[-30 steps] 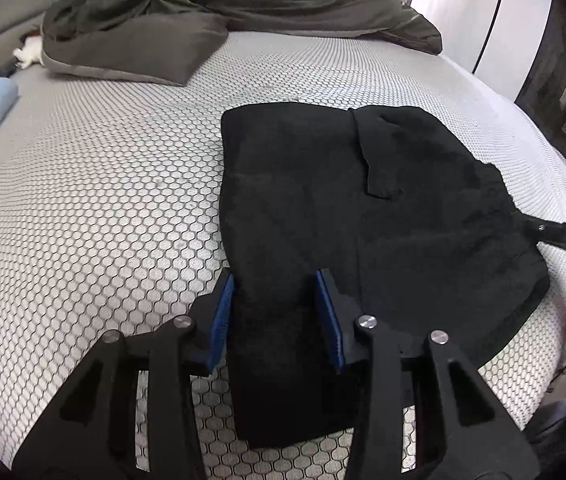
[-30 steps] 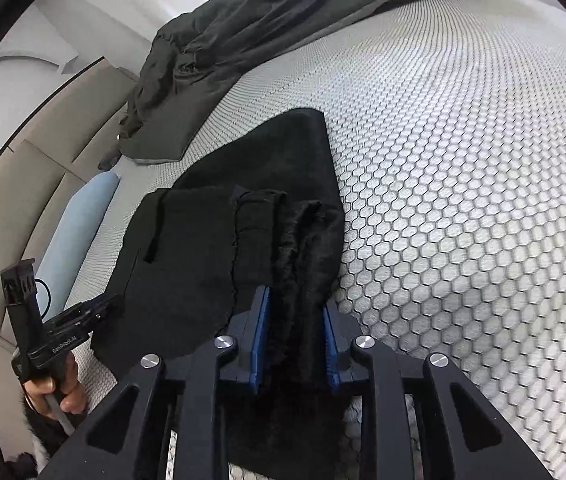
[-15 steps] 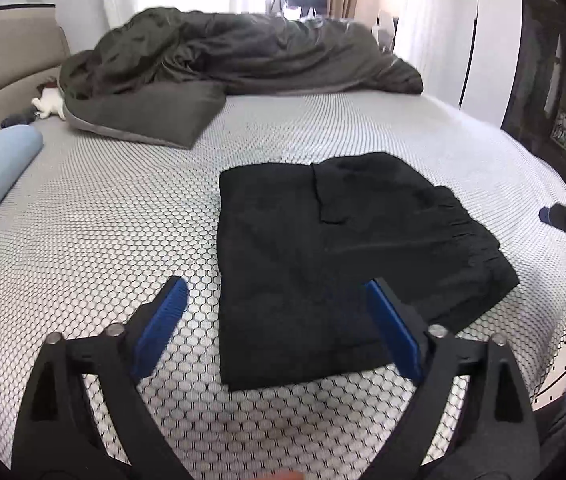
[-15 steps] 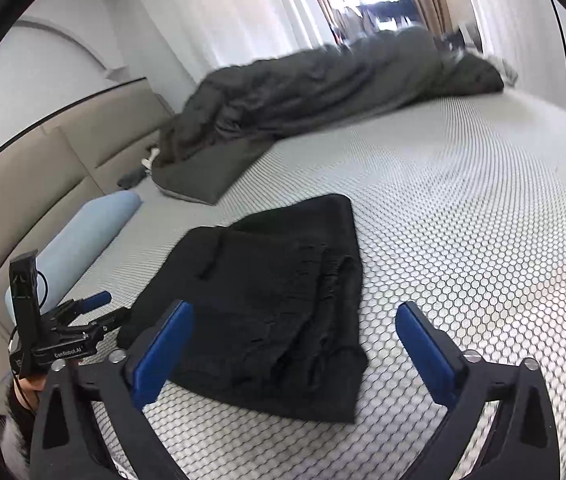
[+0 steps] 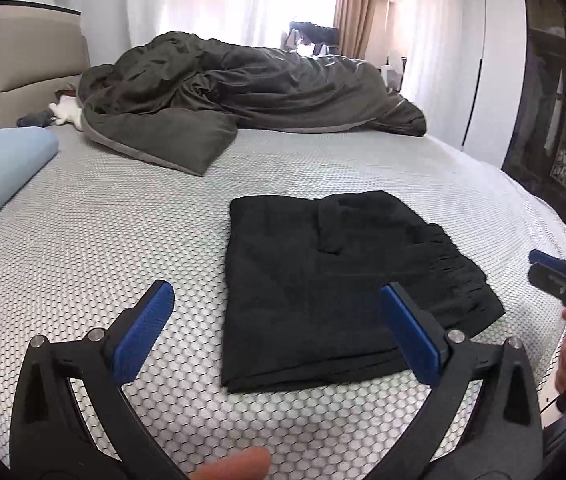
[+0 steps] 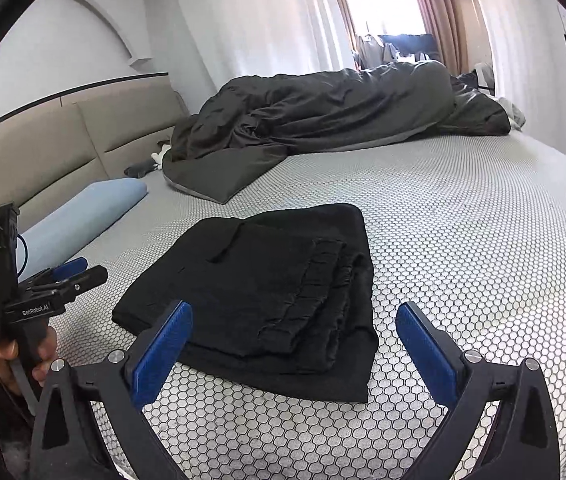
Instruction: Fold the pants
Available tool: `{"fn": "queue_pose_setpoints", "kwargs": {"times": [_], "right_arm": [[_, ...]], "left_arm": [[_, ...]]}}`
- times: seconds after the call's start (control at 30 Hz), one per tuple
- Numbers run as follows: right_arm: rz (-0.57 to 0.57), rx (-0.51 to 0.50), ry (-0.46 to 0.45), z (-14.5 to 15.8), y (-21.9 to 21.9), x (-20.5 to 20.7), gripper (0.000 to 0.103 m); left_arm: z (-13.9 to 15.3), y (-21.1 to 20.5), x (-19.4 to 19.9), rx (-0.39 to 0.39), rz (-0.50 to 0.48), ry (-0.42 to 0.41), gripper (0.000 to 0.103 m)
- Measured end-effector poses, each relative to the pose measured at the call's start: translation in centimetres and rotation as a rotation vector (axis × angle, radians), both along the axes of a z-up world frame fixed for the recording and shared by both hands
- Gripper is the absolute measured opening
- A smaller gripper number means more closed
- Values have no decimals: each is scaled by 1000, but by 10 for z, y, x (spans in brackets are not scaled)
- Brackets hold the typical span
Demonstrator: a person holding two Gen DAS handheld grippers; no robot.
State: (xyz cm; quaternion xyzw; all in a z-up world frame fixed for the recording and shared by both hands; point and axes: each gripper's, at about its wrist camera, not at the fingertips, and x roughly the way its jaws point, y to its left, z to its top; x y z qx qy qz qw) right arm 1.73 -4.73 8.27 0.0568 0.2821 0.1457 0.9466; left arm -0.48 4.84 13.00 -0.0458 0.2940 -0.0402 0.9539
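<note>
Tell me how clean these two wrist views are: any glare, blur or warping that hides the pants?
Left wrist view: window blown out white, bed edges bowed by the fisheye, pants sharp but nearly detailless black. Right wrist view: window glare milder, waistband folds on the pants readable, corners vignetted black.

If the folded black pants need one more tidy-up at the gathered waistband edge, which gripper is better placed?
Right, probably. The open right gripper looks straight at the waistband of the pants, just ahead of its fingers. The left gripper, also open and empty, faces the plain folded end; the waistband lies off to its far right.
</note>
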Motion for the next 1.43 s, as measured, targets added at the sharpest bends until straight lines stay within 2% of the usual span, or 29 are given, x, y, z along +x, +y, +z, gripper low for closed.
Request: {"fn": "queue_pose_setpoints", "kwargs": {"times": [0.37,1.43], "right_arm": [[-19,20,-8,-1,-6,-8,103],[5,-15,-9,-2,-9,-12,103]], "left_arm": [[-10,-20,9,91,-44,6,102],[-19,-12,19,76,-32,17,102]]}}
